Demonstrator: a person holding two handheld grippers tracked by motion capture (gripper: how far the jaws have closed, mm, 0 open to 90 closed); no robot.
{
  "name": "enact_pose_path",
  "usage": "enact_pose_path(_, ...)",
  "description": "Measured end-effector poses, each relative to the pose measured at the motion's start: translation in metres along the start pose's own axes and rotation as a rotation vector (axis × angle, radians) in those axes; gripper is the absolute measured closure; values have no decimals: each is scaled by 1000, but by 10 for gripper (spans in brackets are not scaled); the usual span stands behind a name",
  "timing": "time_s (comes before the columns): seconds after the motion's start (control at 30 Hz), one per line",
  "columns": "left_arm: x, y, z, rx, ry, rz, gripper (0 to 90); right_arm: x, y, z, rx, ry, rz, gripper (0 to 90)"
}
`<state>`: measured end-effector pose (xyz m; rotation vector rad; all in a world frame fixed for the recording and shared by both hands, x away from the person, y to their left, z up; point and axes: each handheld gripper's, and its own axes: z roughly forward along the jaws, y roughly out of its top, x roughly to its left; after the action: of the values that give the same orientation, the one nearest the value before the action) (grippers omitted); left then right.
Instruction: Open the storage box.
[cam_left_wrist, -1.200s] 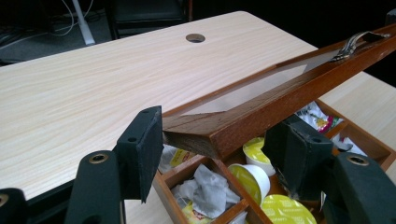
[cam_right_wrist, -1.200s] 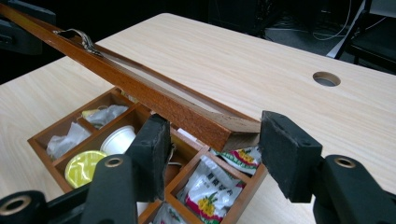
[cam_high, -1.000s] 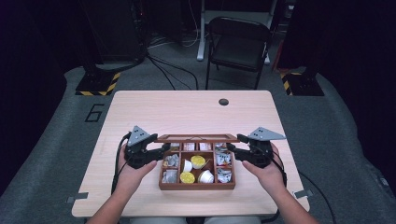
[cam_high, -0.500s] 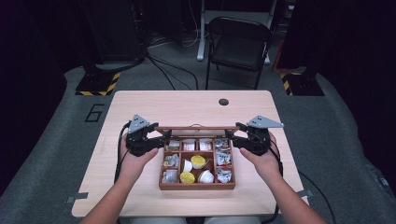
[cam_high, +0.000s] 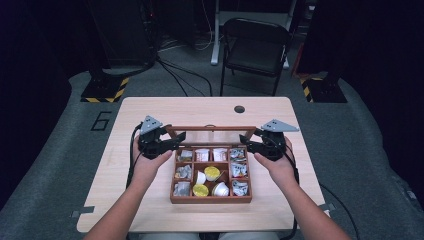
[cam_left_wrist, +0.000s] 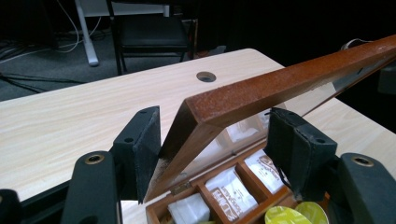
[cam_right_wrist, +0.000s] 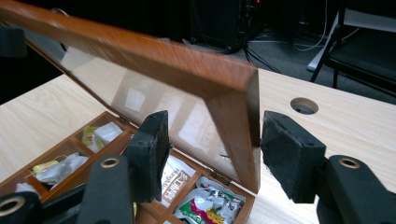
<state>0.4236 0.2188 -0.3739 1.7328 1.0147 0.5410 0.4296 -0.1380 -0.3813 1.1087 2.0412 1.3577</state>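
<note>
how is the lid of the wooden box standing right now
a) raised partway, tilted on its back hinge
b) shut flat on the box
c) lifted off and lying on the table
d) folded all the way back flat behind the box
a: the glass-paned lid slants up from the hinge at the rear of the wooden box, with the left tongs and right tongs each straddling one of its front corners.

A pale wooden table (cam_high: 150, 107) with a round cable hole (cam_high: 239, 109) stands on grey floor (cam_high: 50, 150), a black folding chair (cam_high: 255, 50) beyond it at top centre, yellow-and-black striped bases (cam_high: 104, 92) at both upper sides, darkness behind.
</note>
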Motion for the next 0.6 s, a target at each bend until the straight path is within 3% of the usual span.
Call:
enact_pose_path(0.17, 2, 0, 9, 10, -6, 7, 336, -5, 0, 10, 6, -9, 23, 445)
enact_pose_path(0.27, 3, -1, 13, -11, 13, 10, 333, -5, 1, 12, -3, -12, 23, 448)
enact_pose_path(0.6, 12, -5, 30, -1, 14, -25, 325, -10, 9, 18, -22, -18, 42, 455)
